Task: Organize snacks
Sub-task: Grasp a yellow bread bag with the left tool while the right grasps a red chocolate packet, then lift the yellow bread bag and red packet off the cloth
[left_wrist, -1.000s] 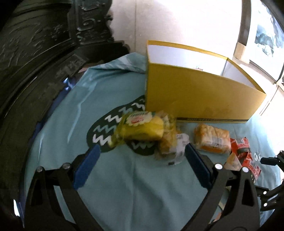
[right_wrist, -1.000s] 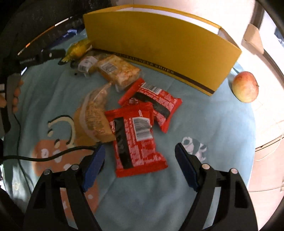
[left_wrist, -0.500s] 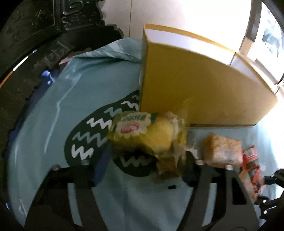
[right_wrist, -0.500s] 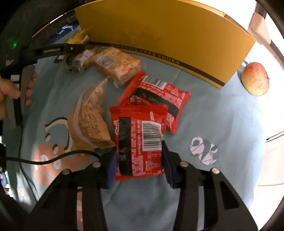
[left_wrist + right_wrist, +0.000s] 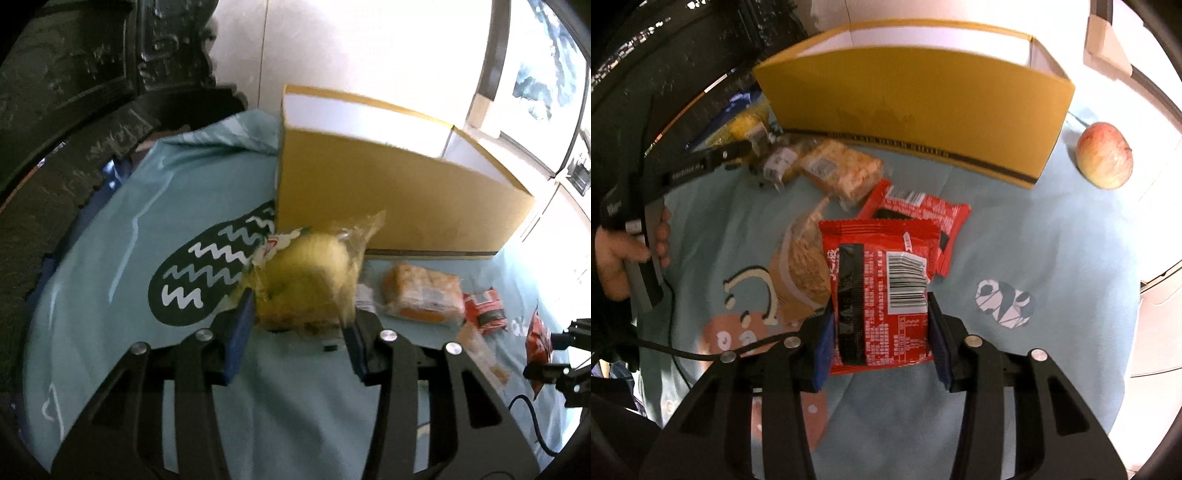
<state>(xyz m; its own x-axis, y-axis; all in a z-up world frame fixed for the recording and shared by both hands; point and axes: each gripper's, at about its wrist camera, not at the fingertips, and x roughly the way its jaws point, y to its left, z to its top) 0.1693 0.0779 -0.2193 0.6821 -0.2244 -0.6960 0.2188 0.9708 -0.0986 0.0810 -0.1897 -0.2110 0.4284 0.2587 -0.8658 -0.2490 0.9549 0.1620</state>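
The yellow snack bag (image 5: 308,280) is pinched in the left gripper (image 5: 299,325), whose jaws have just closed on it, at 6 o'clock of the yellow box (image 5: 399,199). The right gripper (image 5: 879,332) has just closed its jaws on one red packet (image 5: 882,291); a second red packet (image 5: 919,210) lies at its 12 o'clock. Only the right wrist view shows the apple (image 5: 1104,155), at 3 o'clock of the box, and the person's hand (image 5: 628,254). One orange biscuit pack (image 5: 424,291) and one brown bag (image 5: 805,269) lie on the blue cloth (image 5: 1034,236), bare at 3 o'clock.
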